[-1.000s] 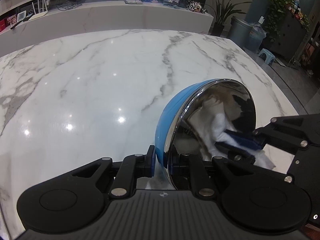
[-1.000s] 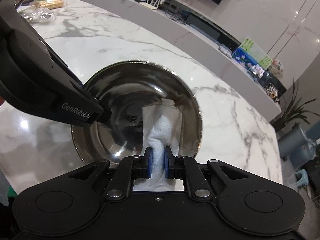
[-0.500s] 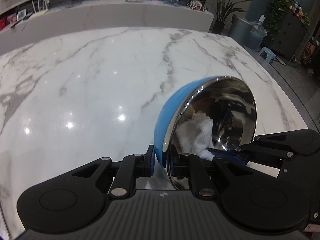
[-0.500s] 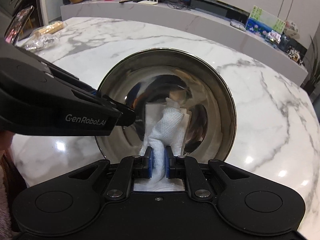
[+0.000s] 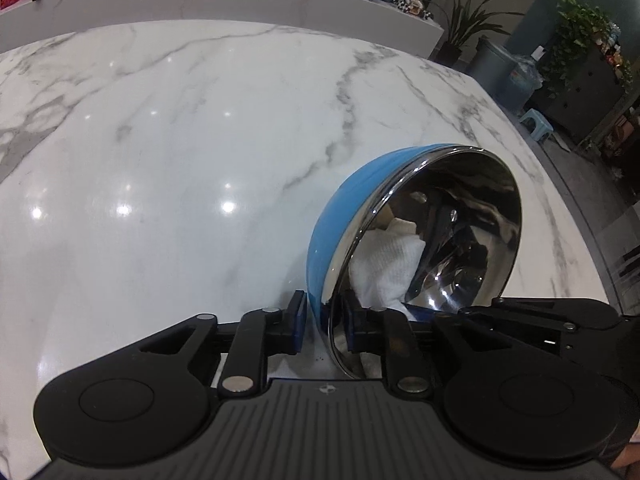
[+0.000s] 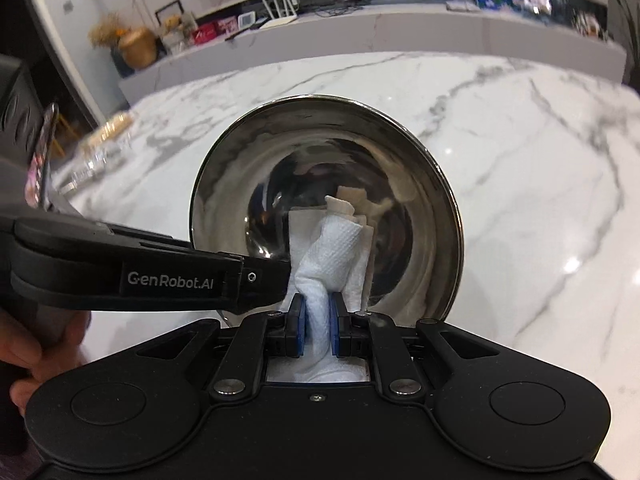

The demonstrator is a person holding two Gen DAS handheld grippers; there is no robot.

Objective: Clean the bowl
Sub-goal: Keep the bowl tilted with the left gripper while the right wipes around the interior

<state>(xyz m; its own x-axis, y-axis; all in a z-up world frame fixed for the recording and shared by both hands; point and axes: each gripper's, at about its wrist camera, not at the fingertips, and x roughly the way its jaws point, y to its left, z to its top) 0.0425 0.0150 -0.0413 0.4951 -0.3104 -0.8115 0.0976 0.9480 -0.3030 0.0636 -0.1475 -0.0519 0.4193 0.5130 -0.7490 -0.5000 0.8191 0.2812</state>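
A metal bowl [image 5: 452, 216] with a blue outside and a shiny inside is held tilted on its side above the marble table. My left gripper [image 5: 322, 318] is shut on the bowl's rim at its lower edge. My right gripper [image 6: 318, 316] is shut on a white paper towel [image 6: 334, 248], whose free end is pressed against the inside of the bowl [image 6: 416, 208]. The towel also shows in the left wrist view [image 5: 384, 268], low in the bowl. The left gripper's body [image 6: 168, 278] crosses the right wrist view from the left.
The marble table [image 5: 180, 140] spreads out behind the bowl, its right edge [image 5: 560, 168] close by. A wrapped packet [image 6: 100, 148] and a phone [image 6: 40, 160] lie at the table's far left. A long counter [image 6: 380, 24] with small items runs behind.
The right gripper with the towel has swung round toward the left inside the bowl, and the towel has moved lower in the bowl. The bowl stays tilted in the left gripper.
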